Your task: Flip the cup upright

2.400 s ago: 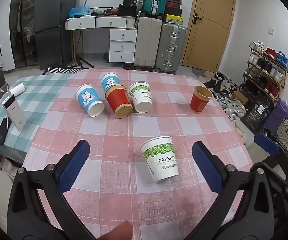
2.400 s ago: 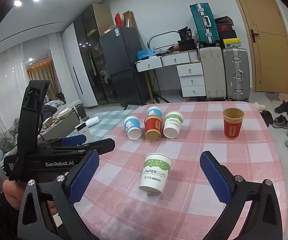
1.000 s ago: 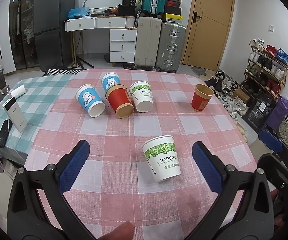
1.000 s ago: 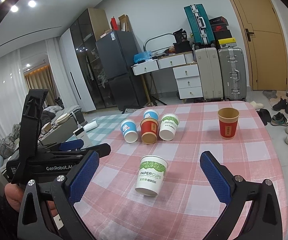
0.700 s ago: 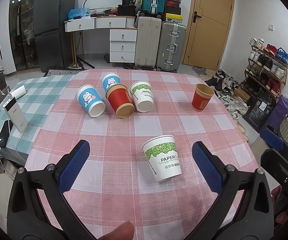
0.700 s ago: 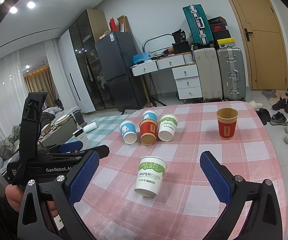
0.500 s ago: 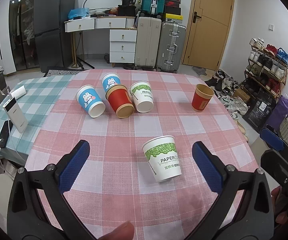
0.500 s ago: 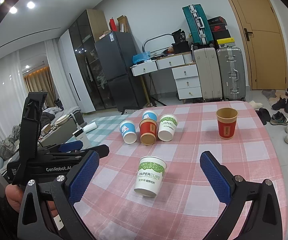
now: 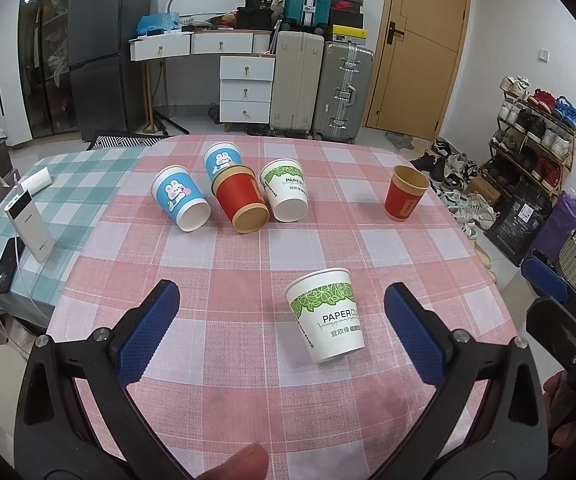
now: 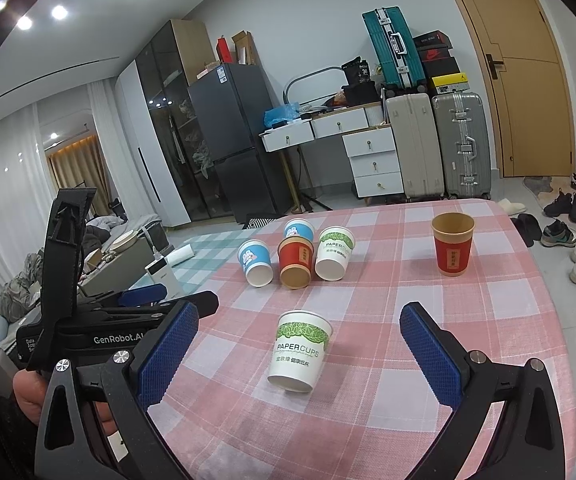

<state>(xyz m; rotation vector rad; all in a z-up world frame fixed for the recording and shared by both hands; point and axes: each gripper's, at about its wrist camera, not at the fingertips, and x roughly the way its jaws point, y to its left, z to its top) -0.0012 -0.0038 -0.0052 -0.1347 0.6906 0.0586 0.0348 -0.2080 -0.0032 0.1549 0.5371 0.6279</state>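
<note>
Standing upright, white cup (image 10: 300, 352) between open right claw (image 10: 302, 356) pads, untouched

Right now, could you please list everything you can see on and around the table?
White-and-green paper cups: two; one upright near the grippers, one on its side in the far cluster.
Blue rabbit cups: two, in the cluster; one on its side, one behind the red one.
Red cups: two; one on its side mid-cluster, one upright far right.
Table: one, pink check cloth.
Power bank and phone: white, black, on the green cloth at left.
Suitcases: three, by the back wall.
Shoe rack: right.
Left gripper: open.
Right gripper: open.
</note>
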